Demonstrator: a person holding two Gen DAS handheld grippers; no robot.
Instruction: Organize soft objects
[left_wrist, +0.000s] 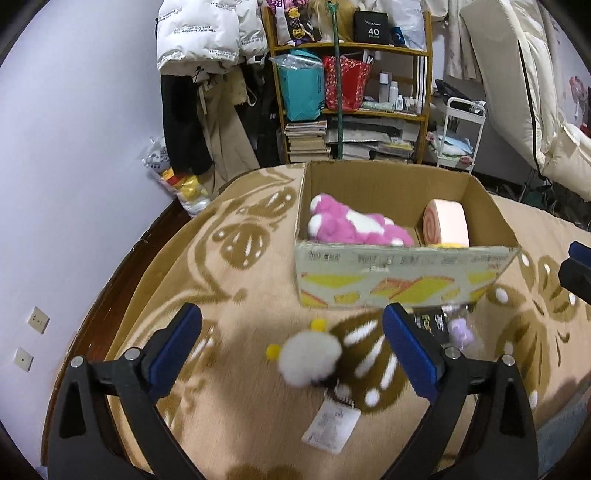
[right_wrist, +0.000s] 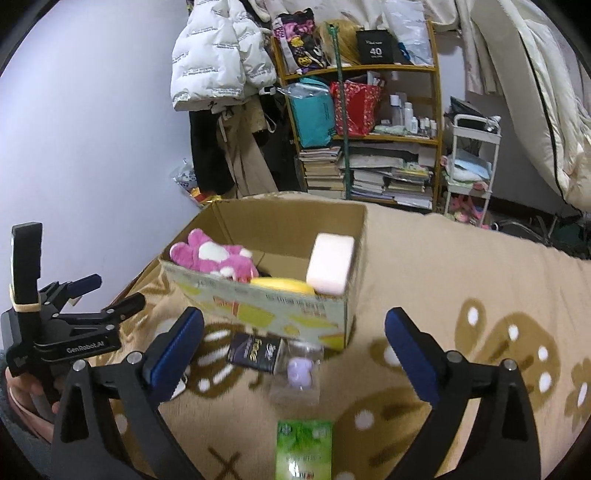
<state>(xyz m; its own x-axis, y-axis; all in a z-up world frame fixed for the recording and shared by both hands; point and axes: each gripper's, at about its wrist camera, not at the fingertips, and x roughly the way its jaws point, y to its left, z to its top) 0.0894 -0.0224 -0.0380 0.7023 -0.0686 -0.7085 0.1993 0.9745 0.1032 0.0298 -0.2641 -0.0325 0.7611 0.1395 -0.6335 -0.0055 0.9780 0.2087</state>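
Left wrist view looks along the left gripper (left_wrist: 291, 347), whose blue-padded fingers (left_wrist: 176, 345) stand wide apart with nothing clamped; a small white fluffy toy (left_wrist: 308, 360) with yellow pom-poms lies on the patterned blanket (left_wrist: 229, 280) between them, nearer the right-hand finger but touching neither, and its paper tag (left_wrist: 330, 426) trails toward the camera. Just past the fingertips sits the cardboard box (left_wrist: 402, 278), open at the top, holding a pink and white plush (left_wrist: 354, 223) on its left side and a pink swiss-roll cushion (left_wrist: 445, 221) on its right. A dark packet (left_wrist: 428, 323) and a small lilac toy in clear wrap (left_wrist: 460, 330) lie against the box's near wall, beside the right-hand finger. Right wrist view shows the right gripper (right_wrist: 293, 345) spread fully open and empty; the lilac toy (right_wrist: 301, 371) and the dark packet (right_wrist: 256, 352) lie on the blanket between its fingers, ahead of them and touching neither pad, while a green packet (right_wrist: 303, 448) lies closer to the camera. The box (right_wrist: 280, 306) stands just beyond, with a yellow soft item (right_wrist: 282, 284) inside against its near wall. The left gripper (right_wrist: 96, 291) appears at the left edge, beside the box.
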